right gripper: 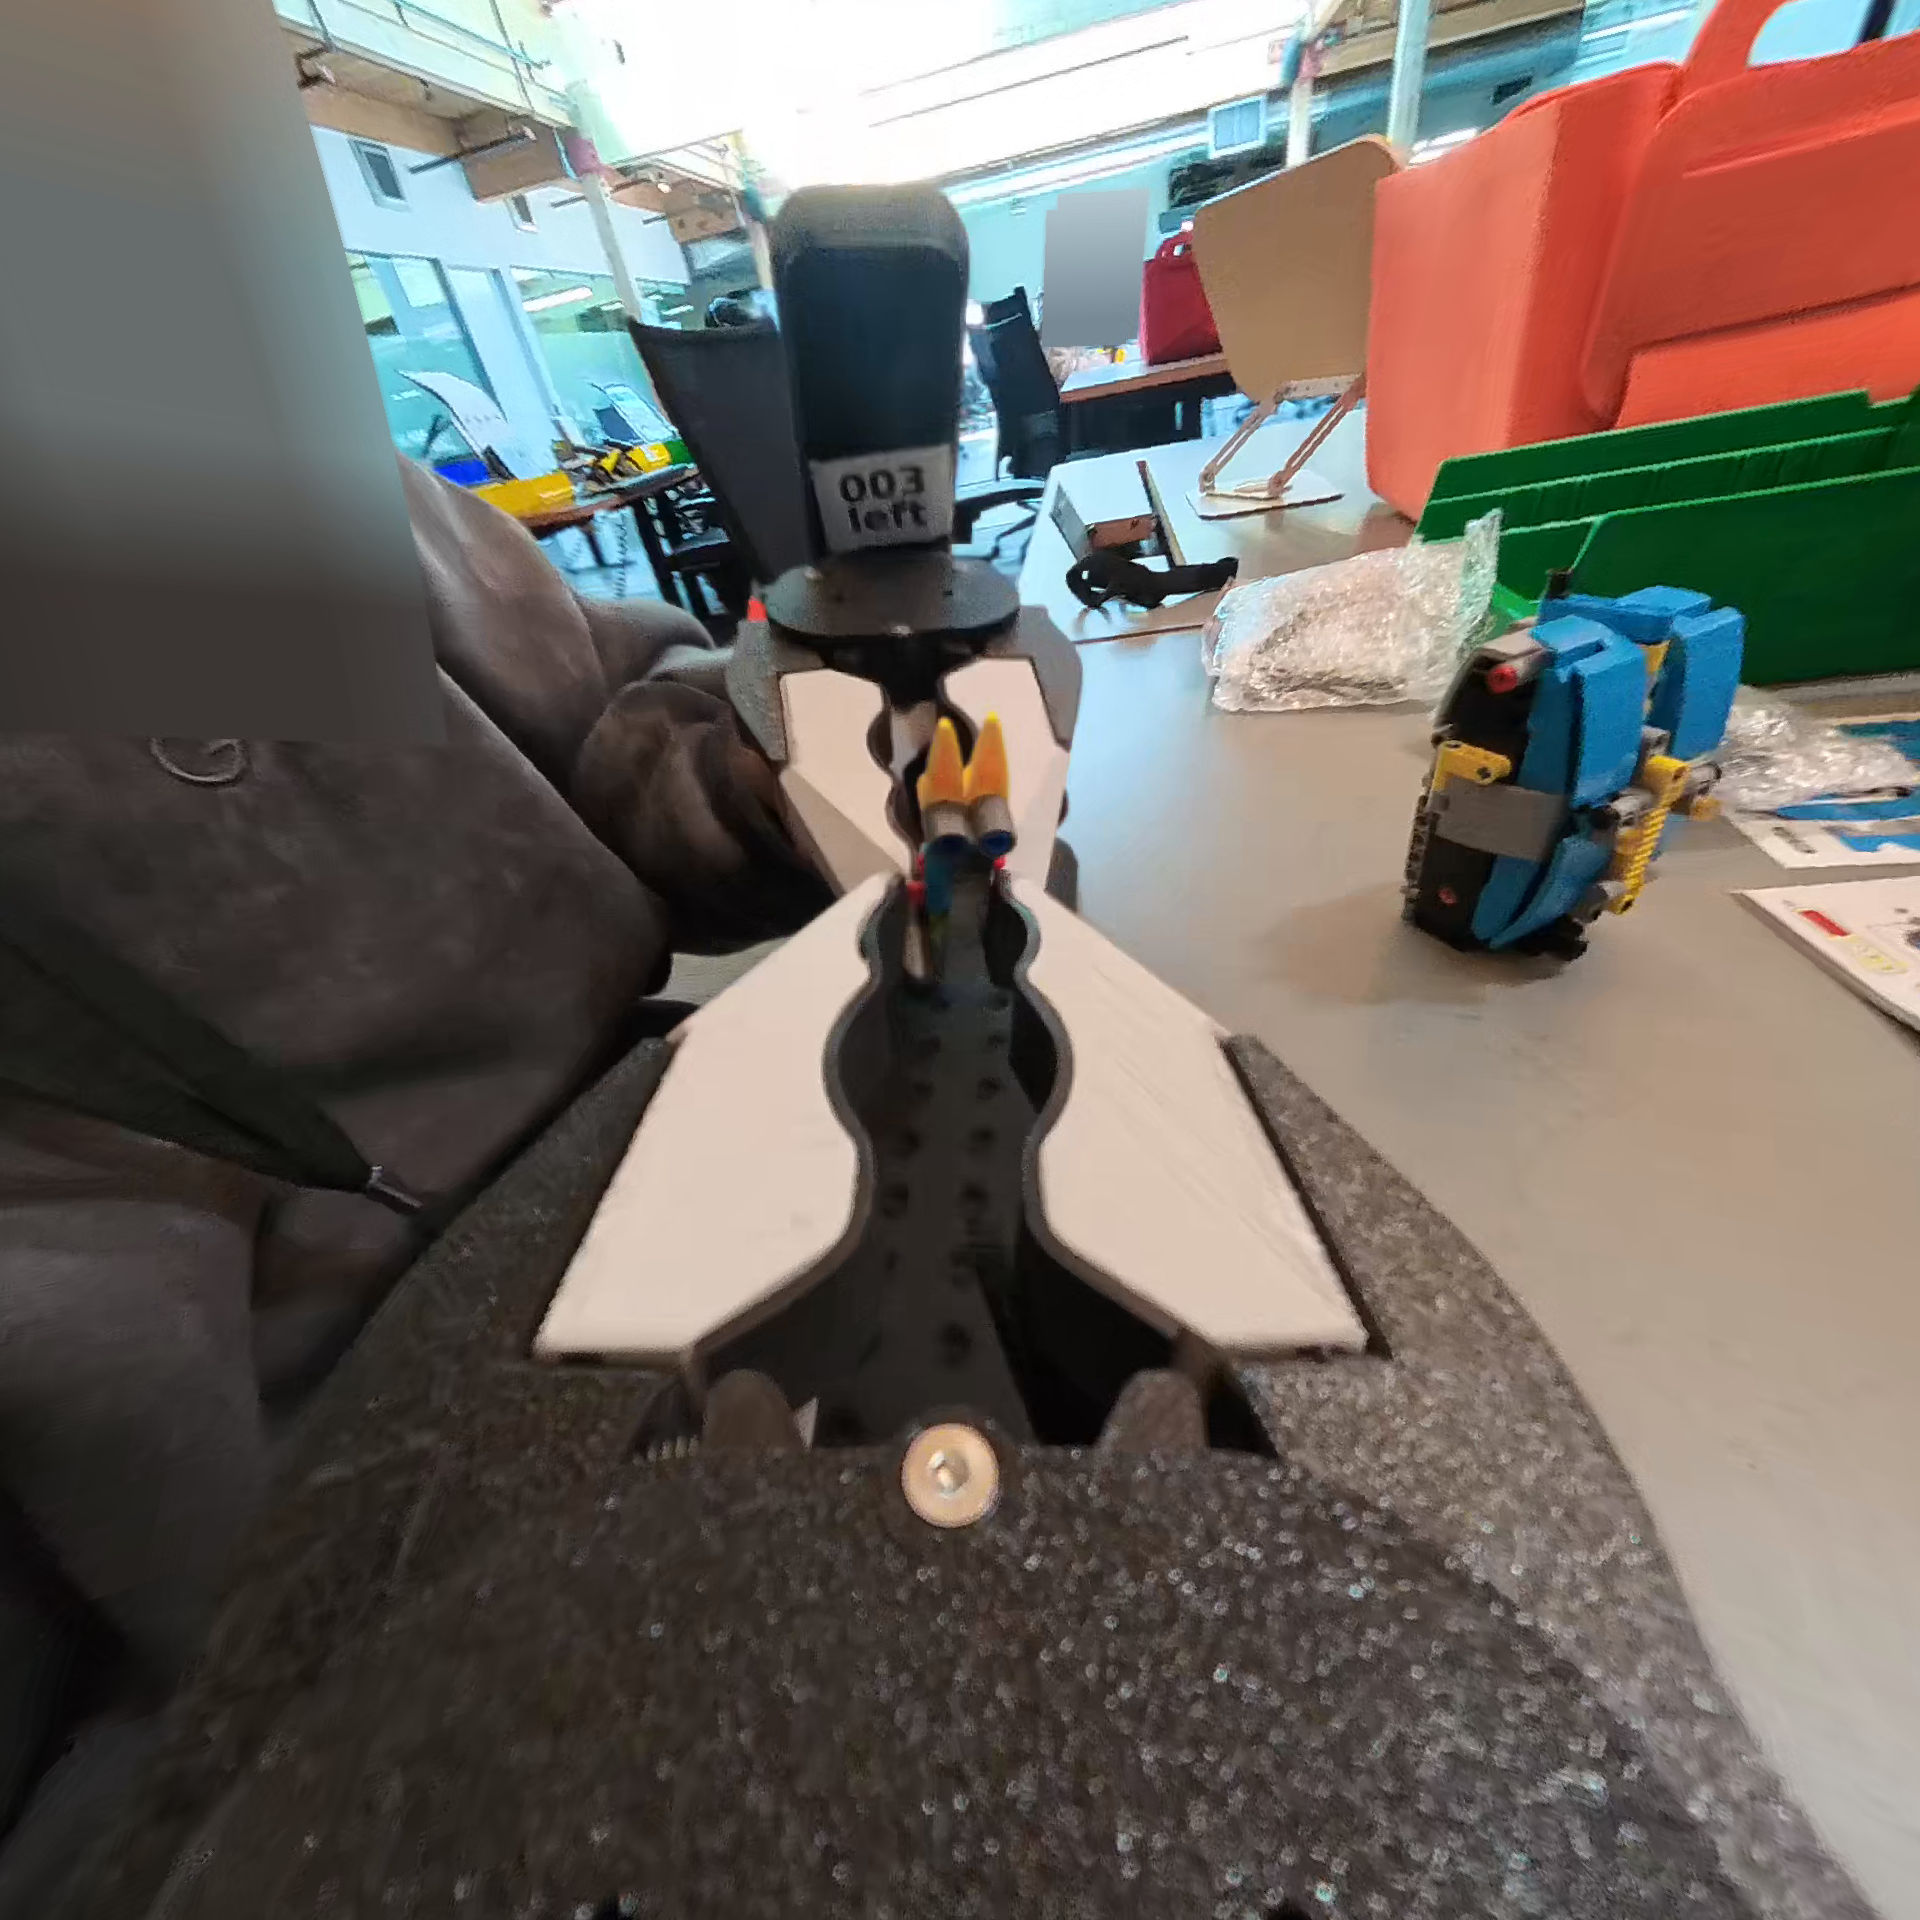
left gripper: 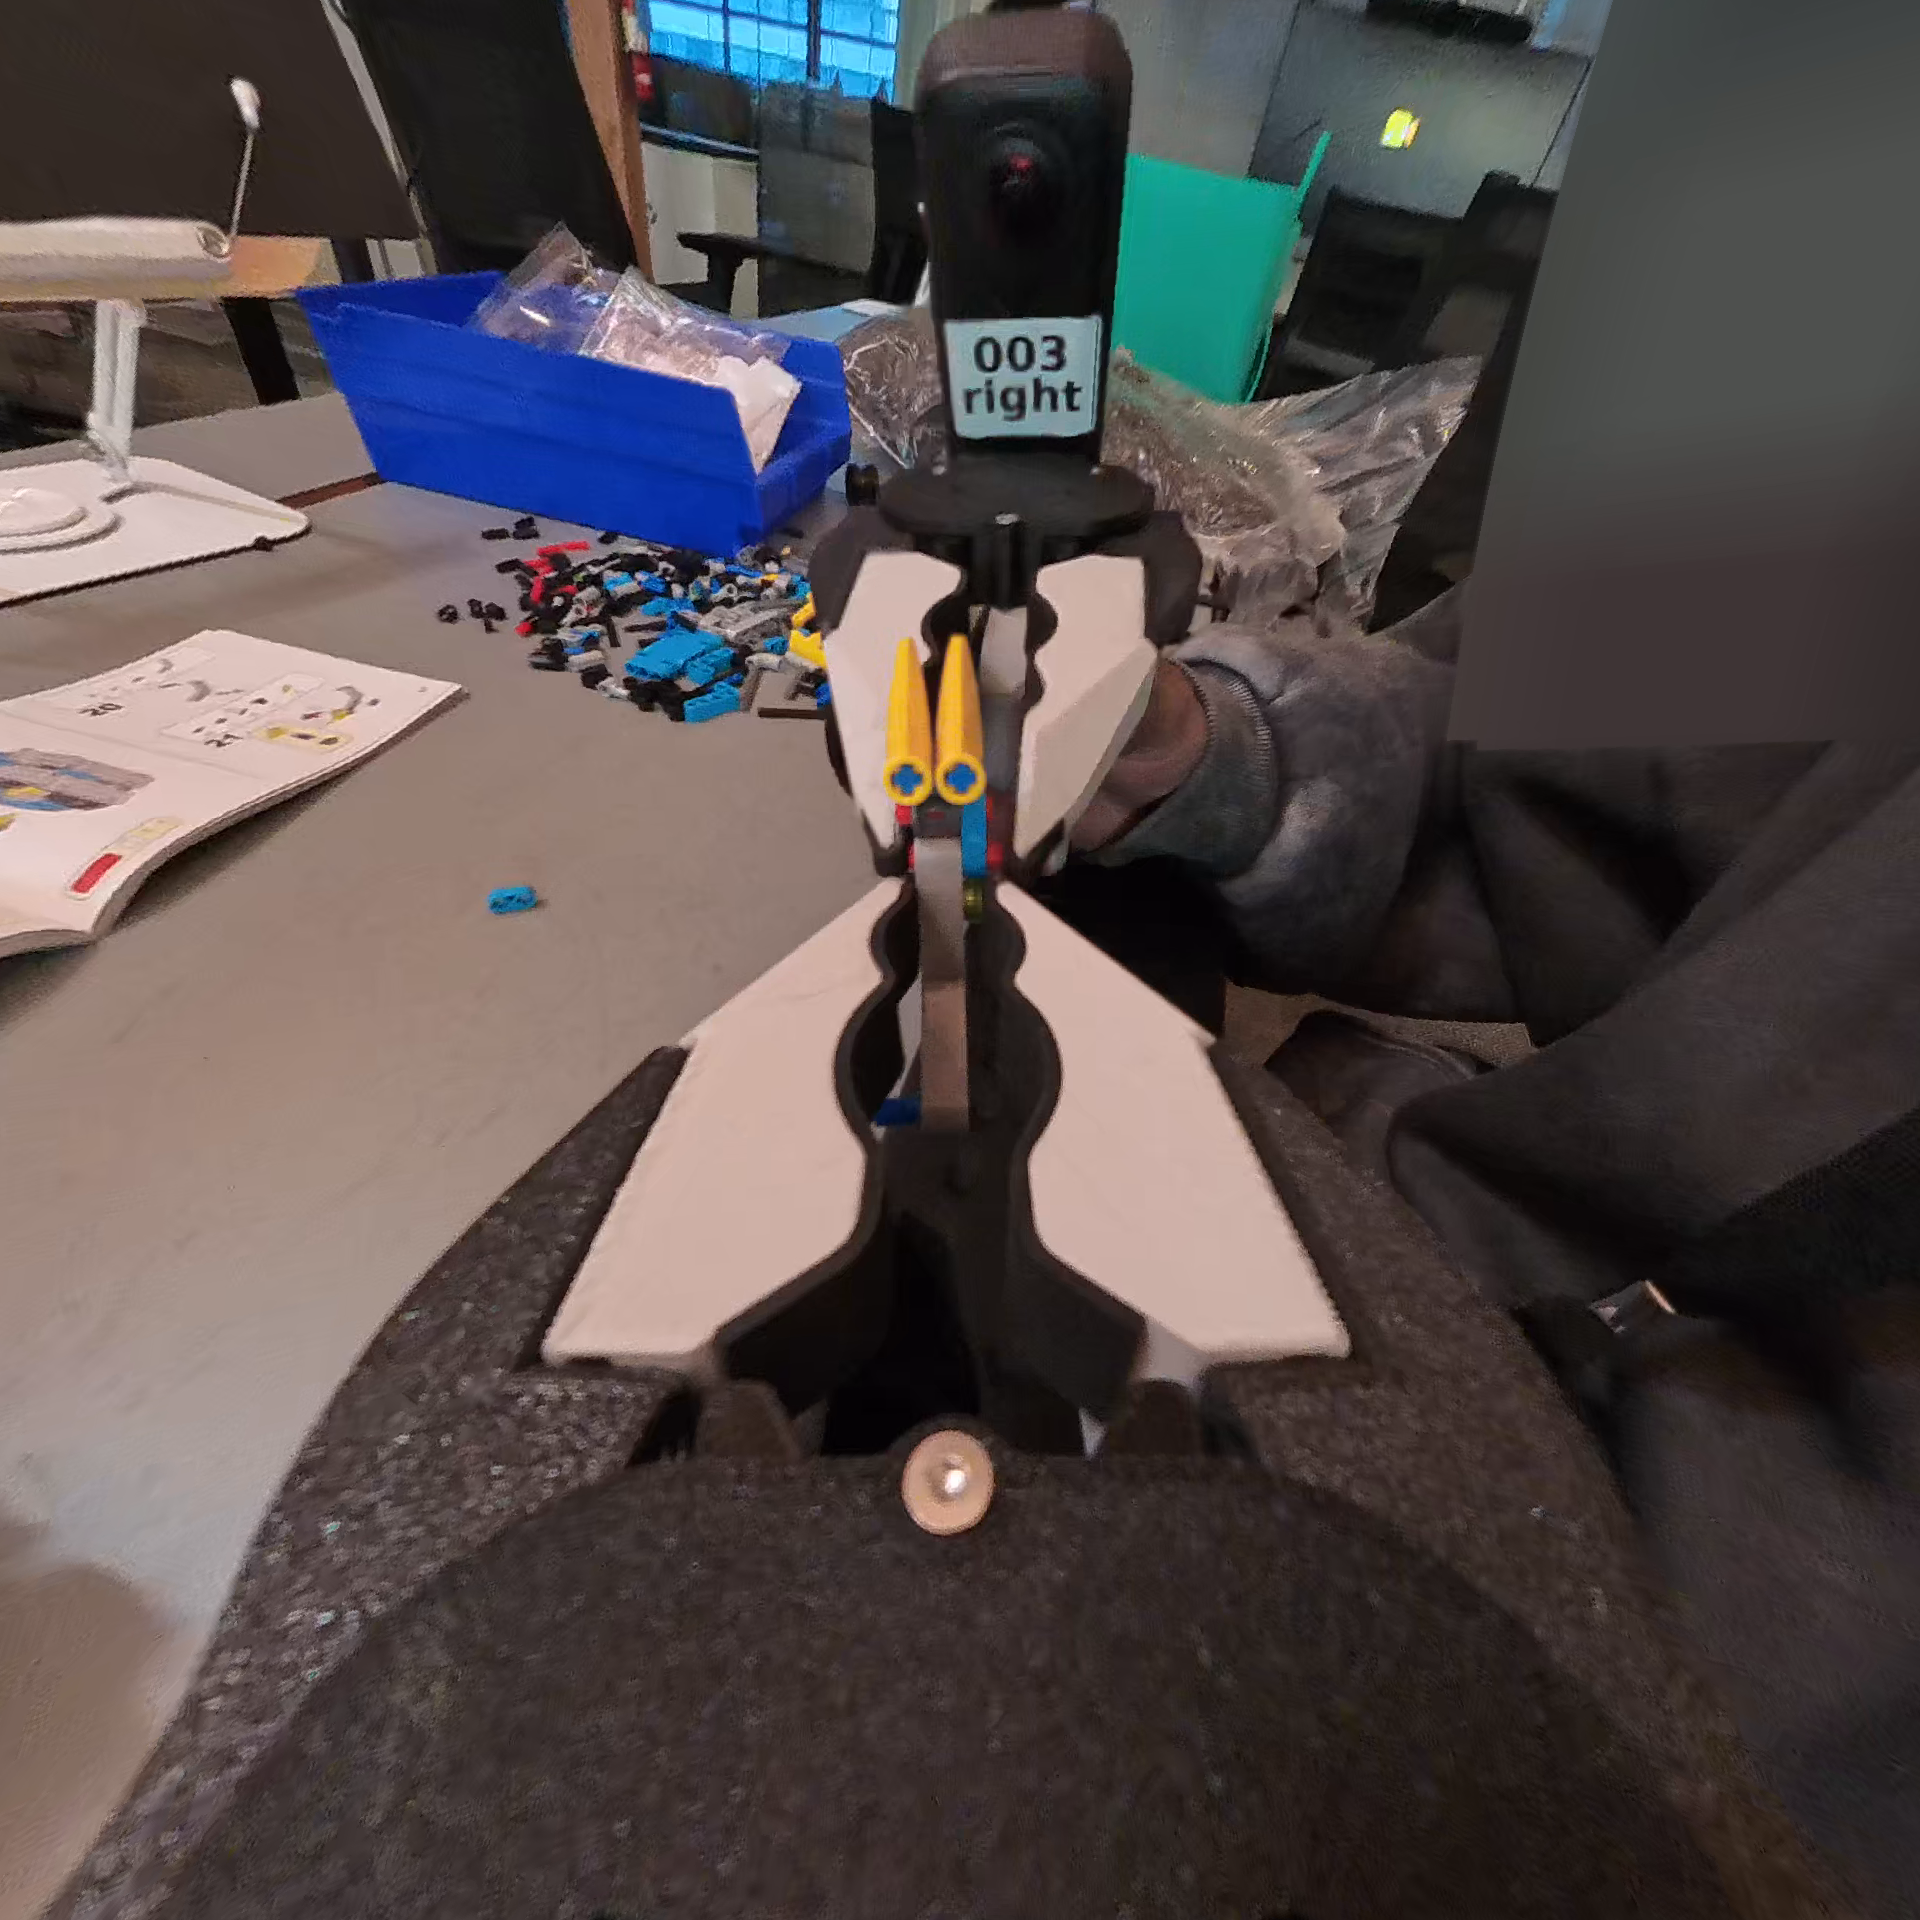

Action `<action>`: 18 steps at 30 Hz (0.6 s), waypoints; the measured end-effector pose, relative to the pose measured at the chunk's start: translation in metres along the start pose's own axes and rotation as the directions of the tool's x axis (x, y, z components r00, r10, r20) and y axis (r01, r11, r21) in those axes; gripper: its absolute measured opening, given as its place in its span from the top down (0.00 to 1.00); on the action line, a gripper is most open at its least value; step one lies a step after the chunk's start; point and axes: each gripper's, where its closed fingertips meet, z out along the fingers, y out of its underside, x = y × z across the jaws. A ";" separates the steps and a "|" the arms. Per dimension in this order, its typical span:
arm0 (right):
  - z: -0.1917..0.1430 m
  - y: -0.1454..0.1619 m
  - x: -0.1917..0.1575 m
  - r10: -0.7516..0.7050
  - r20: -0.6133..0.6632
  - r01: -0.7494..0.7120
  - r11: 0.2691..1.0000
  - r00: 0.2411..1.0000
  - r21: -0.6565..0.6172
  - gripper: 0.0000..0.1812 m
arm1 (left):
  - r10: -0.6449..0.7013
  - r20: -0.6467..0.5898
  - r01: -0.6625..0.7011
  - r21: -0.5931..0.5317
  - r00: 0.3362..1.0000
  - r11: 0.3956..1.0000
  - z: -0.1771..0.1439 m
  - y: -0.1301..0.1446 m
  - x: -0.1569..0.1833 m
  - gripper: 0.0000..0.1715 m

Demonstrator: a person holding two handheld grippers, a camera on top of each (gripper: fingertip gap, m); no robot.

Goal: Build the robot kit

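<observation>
Both grippers meet tip to tip above the grey table (left gripper: 312, 1039) and hold one small brick assembly between them. It has two yellow cones (left gripper: 933, 727), blue and red bits, a grey beam (left gripper: 943, 997) and a black perforated plate (right gripper: 956, 1143). My left gripper (left gripper: 940, 888) is shut on the grey beam. My right gripper (right gripper: 951, 888) is shut on the black plate. In the left wrist view the right gripper (left gripper: 961, 847) faces me. In the right wrist view the left gripper (right gripper: 951, 862) faces me, with the cones (right gripper: 966, 774) before it.
A pile of loose pieces (left gripper: 665, 634), a blue bin with plastic bags (left gripper: 582, 436), an open booklet (left gripper: 187, 748) and one loose blue piece (left gripper: 511, 899) lie on the table. A built blue and black model (right gripper: 1569, 790), plastic bags (right gripper: 1351, 623) and green bins (right gripper: 1714, 520) stand on the right gripper's side. My left and right fingertips are right by each other.
</observation>
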 end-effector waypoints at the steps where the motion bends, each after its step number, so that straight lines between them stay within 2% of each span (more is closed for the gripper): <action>1: 0.000 0.001 0.002 0.014 0.006 -0.014 1.000 1.000 -0.007 0.92 | -0.001 0.000 0.001 0.009 1.000 1.000 0.001 0.001 -0.002 0.95; 5: -0.001 0.002 0.011 0.026 -0.004 -0.026 1.000 1.000 -0.002 0.92 | 0.015 0.029 -0.017 0.054 0.999 0.998 0.003 0.000 -0.011 0.94; 18: -0.001 0.004 0.016 -0.041 -0.021 0.041 0.999 0.999 -0.014 0.93 | 0.079 0.070 -0.086 0.091 0.994 0.992 0.005 0.000 -0.016 0.95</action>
